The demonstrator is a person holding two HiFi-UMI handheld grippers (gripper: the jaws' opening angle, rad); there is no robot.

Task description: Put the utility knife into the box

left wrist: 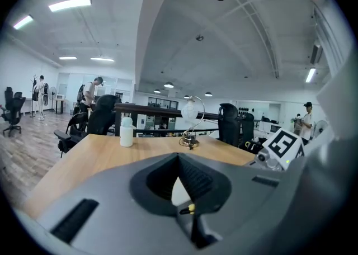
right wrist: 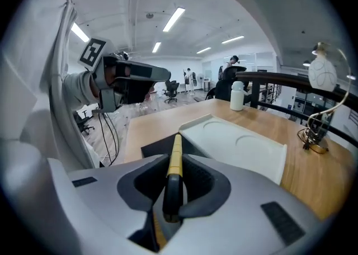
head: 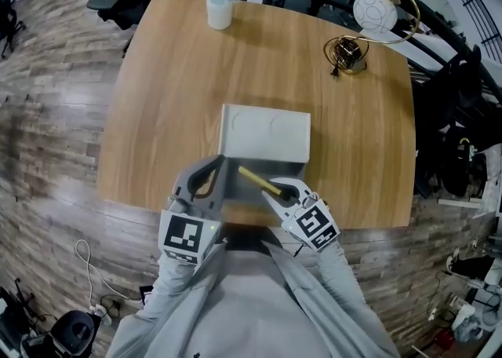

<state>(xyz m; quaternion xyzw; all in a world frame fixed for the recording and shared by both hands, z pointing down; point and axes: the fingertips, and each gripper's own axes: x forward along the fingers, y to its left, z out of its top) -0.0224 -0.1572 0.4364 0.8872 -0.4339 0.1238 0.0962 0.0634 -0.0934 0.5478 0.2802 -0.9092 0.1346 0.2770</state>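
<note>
A grey box stands open on the wooden table (head: 157,97), its white lid (head: 265,135) raised behind the dark tray (head: 249,191). My right gripper (head: 276,190) is shut on a yellow and black utility knife (head: 256,178); the knife points up and left over the tray. In the right gripper view the knife (right wrist: 175,156) runs out between the jaws toward the tray (right wrist: 159,147) and the lid (right wrist: 235,145). My left gripper (head: 205,180) hovers at the box's left side with its jaws together and nothing in them. In its own view the left gripper (left wrist: 179,165) shows no gap.
A white bottle (head: 220,5) stands at the table's far edge. A globe lamp (head: 375,12) with a coiled base (head: 349,54) is at the far right. Office chairs and cables surround the table. The near table edge runs just below both grippers.
</note>
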